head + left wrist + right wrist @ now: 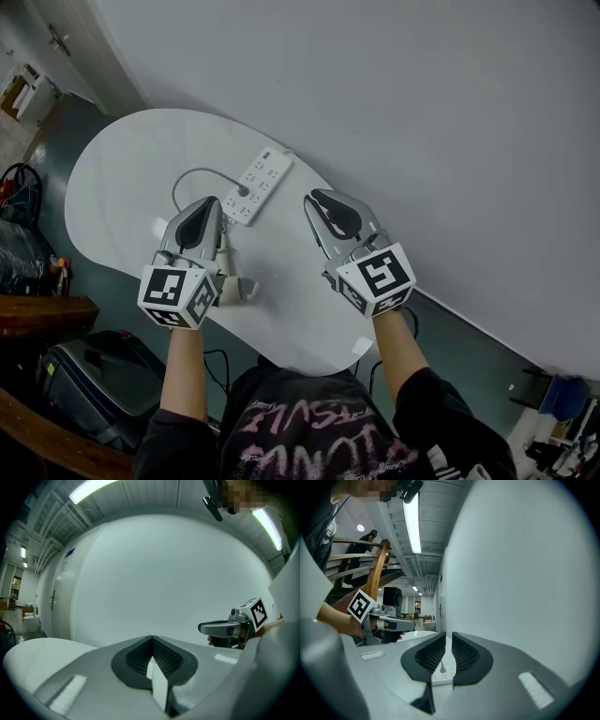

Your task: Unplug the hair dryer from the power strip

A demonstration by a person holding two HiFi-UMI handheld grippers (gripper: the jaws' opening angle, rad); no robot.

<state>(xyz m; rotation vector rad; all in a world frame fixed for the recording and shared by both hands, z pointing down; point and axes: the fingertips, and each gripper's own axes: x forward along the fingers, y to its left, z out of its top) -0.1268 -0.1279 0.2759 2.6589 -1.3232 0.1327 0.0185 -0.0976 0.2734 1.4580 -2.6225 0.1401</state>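
Observation:
A white power strip (260, 181) lies at the far side of the white oval table (122, 178). A grey plug (242, 191) sits in it, and its grey cable (185, 174) loops off to the left. My left gripper (202, 221) hovers just left of the strip's near end, its jaws shut tip to tip (151, 638), with only a white sliver showing behind the pads. A white object (240, 290), possibly the hair dryer, pokes out beside that gripper's body. My right gripper (330, 212) hangs to the right of the strip, open by a narrow gap (448, 634) through which the strip (443, 673) and plug show.
A plain grey wall (422, 112) runs behind the table. A dark case (84, 375) and wooden furniture (37, 314) stand on the floor at the lower left. The table's near edge (309, 361) is close to the person's body.

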